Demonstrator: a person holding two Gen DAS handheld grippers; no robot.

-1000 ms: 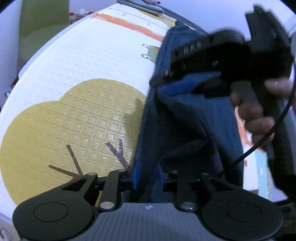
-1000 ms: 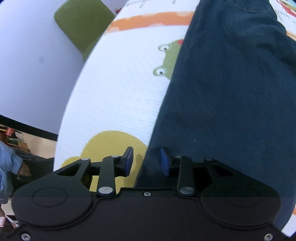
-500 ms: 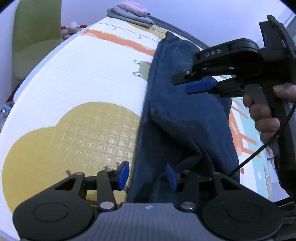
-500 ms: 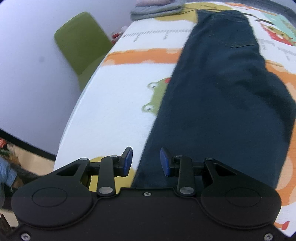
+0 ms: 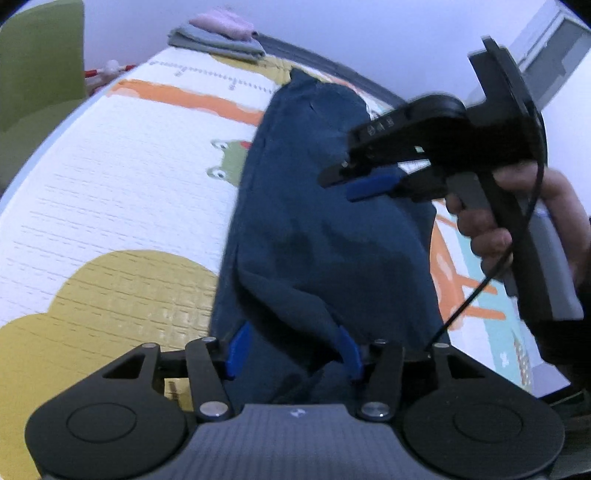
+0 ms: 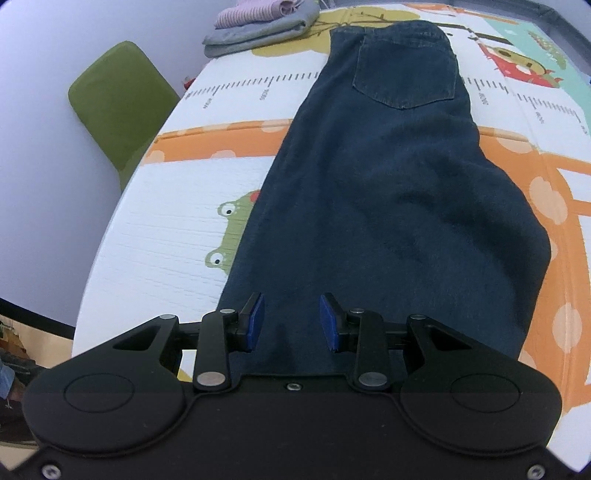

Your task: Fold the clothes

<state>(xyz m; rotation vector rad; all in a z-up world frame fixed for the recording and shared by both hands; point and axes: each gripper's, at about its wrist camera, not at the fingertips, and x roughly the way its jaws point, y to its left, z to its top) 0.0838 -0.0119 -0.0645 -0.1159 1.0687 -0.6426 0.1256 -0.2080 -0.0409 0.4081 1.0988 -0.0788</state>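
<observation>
Jeans lie lengthwise down the middle of the play mat, waistband and back pocket at the far end, already doubled leg over leg by the look of them, so the next fold likely runs end to end. Near end is bunched up, and that's where the left gripper sits, jaws opening, a ridge of denim between the blue pads but no longer pinched. Right gripper hovers above the cloth with its jaws partly apart, gripping nothing (seen from the left view it's well clear of the fabric). Bare mat runs wide on the frog side, less on the orange side. Folded clothes occupy the far corner, green chair beyond the mat's edge, so the far end has little spare room.
</observation>
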